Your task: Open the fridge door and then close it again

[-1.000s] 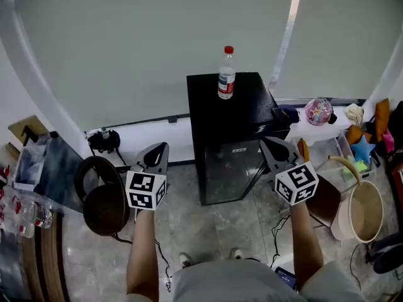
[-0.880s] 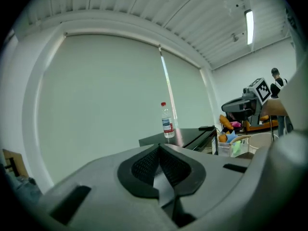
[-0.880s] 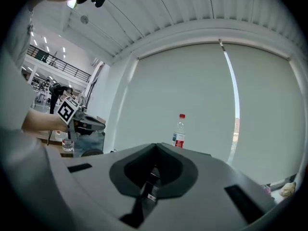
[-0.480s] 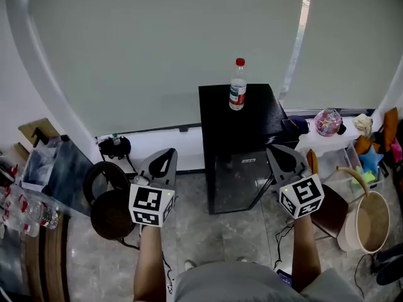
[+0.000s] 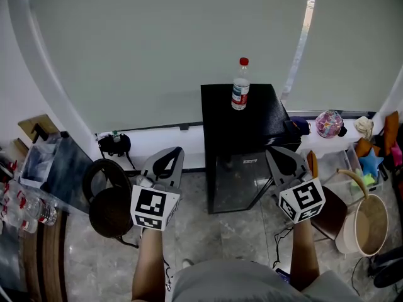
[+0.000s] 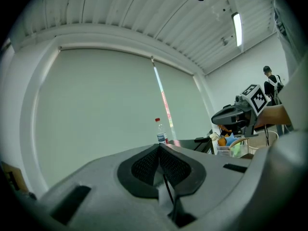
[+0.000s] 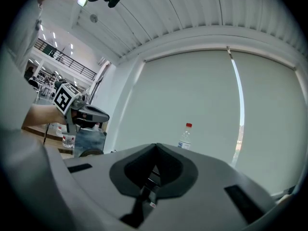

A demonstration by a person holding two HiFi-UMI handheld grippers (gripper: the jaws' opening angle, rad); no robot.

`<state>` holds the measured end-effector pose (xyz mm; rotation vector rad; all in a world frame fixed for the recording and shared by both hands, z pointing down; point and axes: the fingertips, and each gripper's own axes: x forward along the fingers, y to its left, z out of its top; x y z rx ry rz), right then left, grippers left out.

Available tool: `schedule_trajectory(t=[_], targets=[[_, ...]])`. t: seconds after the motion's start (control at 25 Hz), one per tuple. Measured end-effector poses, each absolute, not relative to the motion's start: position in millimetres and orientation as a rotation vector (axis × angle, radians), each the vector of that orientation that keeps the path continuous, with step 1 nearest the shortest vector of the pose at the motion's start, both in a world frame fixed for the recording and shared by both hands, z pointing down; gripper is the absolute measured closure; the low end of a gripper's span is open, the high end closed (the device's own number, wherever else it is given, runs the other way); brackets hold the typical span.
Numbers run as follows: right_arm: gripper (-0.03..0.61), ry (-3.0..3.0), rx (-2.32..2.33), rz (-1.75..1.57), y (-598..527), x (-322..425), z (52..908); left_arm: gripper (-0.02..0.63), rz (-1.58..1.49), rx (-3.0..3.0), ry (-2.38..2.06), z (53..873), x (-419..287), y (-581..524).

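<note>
Head view: black fridge (image 5: 238, 115) at 12 o'clock, door shut, both grippers short of it.
My left gripper (image 5: 174, 155) at 11 o'clock and right gripper (image 5: 274, 156) at 1 have jaws pressed together on nothing. I expect the glass door (image 5: 238, 182) to be rigid and seal-held, so I'd pull its free edge. I can't make out a handle or the hinge side.

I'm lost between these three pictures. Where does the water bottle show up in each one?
Head view: bottle above centre, standing on the black fridge.
Left gripper view: bottle near the centre.
Right gripper view: bottle right of centre.
Shared landmark: the bright gap between the blinds, right of the bottle everywhere.
</note>
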<state>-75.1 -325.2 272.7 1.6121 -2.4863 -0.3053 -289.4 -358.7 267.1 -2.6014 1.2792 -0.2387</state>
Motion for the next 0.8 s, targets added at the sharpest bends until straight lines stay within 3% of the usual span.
schedule_trajectory(t=[0.8], targets=[[0.583,-2.491,1.552,-0.283,-333,-86,288,0.604,-0.246,-2.651,1.260,283,-288,-360]])
